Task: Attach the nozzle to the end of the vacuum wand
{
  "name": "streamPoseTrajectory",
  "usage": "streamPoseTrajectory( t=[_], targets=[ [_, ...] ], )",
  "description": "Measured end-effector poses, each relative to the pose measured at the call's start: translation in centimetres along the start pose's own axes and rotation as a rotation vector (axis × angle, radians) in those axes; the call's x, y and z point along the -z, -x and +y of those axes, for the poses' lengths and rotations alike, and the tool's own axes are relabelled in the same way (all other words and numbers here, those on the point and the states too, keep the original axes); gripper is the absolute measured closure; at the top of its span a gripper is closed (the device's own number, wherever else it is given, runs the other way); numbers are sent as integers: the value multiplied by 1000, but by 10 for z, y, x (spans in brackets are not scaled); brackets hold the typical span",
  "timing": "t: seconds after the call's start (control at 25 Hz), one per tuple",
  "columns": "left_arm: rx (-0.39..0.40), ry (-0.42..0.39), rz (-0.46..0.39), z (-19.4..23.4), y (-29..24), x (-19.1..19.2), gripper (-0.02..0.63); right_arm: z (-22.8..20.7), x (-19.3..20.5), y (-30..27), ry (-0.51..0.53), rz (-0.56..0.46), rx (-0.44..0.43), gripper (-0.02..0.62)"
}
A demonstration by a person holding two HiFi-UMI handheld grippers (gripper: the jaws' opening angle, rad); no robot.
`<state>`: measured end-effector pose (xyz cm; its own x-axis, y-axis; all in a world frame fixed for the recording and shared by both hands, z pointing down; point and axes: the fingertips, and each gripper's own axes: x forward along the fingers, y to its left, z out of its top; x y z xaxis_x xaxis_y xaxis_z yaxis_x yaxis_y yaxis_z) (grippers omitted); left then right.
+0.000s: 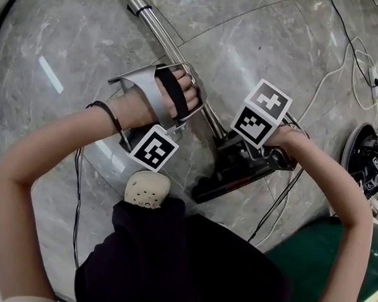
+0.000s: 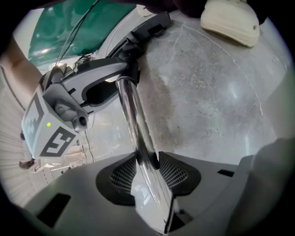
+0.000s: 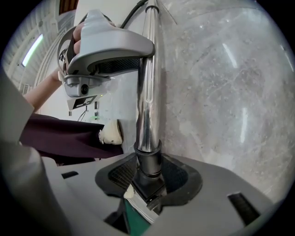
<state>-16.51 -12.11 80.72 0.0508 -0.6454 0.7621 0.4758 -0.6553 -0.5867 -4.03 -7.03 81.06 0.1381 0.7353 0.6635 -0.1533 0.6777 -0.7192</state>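
Left gripper [image 2: 147,162] is clamped on the shiny chrome metal vacuum wand [image 2: 130,108]. The tube runs straight out from between its mesh pads [image 2: 173,173] toward the right gripper [image 3: 150,174]. Right gripper is closed on the round black collar [image 3: 148,159] of the black plastic floor nozzle [image 1: 230,176], one pad on each side, and the chrome tube enters the collar just beyond the fingertips. The nozzle head lies on the grey marble floor [image 1: 62,39], below and behind the right fingers, near a cream shoe [image 1: 147,188]. Reads as the seat-and-lock step: the wand end is in the socket, but I can't tell if it's fully home or latched. Keep both grips coaxial. Left holds the tube rigid, right pushes the collar along the tube axis with no side load. Add a small roll of the right wrist if a key or latch needs lining up. Chrome is slick, so the left grip may slide under push; brace it rather than squeeze harder. Check with a light pull apart before letting go.
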Motion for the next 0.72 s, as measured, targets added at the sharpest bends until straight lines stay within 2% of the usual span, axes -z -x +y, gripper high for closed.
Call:
streamPoseTrajectory(
  t=[0.16,0.32,0.48,0.6,0.72],
  targets=[
    [1,5,5,0,-1,0,454,-3,16,-9,35,43,62,423],
    [4,4,7,-1,-1,-1,453,-2,23,-16,-1,-2,83,414],
    [5,10,27,0,-3,-1,454,-4,27,-32,-27,51,126,408],
    [2,-7,32,-1,-4,-1,453,-6,27,-30,-86,46,64,403],
    [4,-59,43,-3,-6,-2,445,-4,27,-24,-137,57,3,411]
  ],
)
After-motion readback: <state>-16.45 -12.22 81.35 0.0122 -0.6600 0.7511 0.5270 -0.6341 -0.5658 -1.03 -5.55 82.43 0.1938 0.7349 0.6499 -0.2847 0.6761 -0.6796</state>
